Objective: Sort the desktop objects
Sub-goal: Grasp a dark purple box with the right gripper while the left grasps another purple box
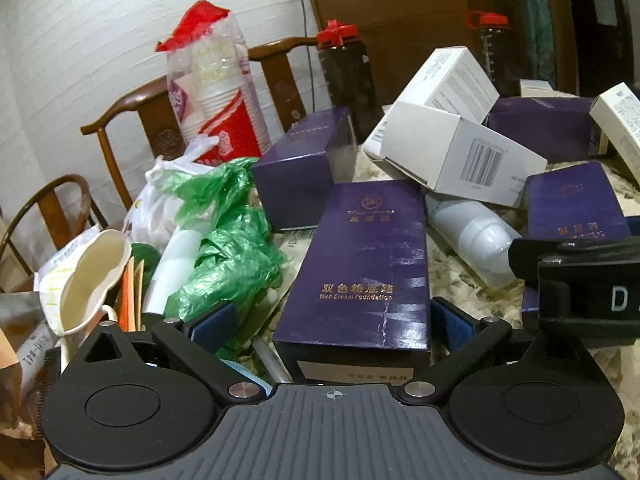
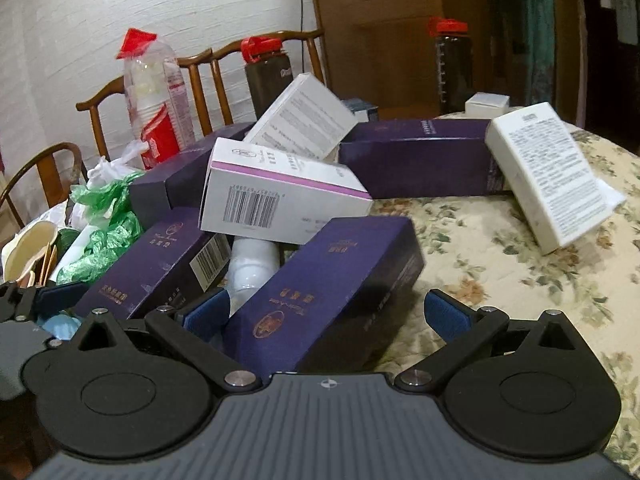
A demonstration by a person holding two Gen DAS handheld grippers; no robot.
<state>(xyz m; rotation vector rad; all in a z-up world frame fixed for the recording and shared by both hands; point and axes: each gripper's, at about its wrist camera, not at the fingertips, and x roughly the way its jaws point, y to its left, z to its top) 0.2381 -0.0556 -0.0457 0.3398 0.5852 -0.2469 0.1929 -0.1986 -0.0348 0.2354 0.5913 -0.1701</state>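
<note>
A pile of purple and white cosmetic boxes lies on a floral tablecloth (image 2: 500, 252). In the left wrist view my left gripper (image 1: 336, 326) is open, with its blue pads on either side of a purple "Duo Cream Foundation" box (image 1: 360, 264). In the right wrist view my right gripper (image 2: 332, 314) is open around the near end of another purple box (image 2: 332, 284). A white bottle (image 1: 476, 240) lies between the two boxes, also seen in the right wrist view (image 2: 252, 268). A white barcode box (image 2: 276, 196) rests on top of the pile.
Green plastic bags (image 1: 224, 240), a white bag, paper cups in a sleeve (image 1: 216, 92) and paper cartons crowd the left. Two dark bottles with red caps (image 1: 348, 68) stand behind. Wooden chairs (image 1: 132, 120) line the far edge. A white box (image 2: 548, 176) leans at the right.
</note>
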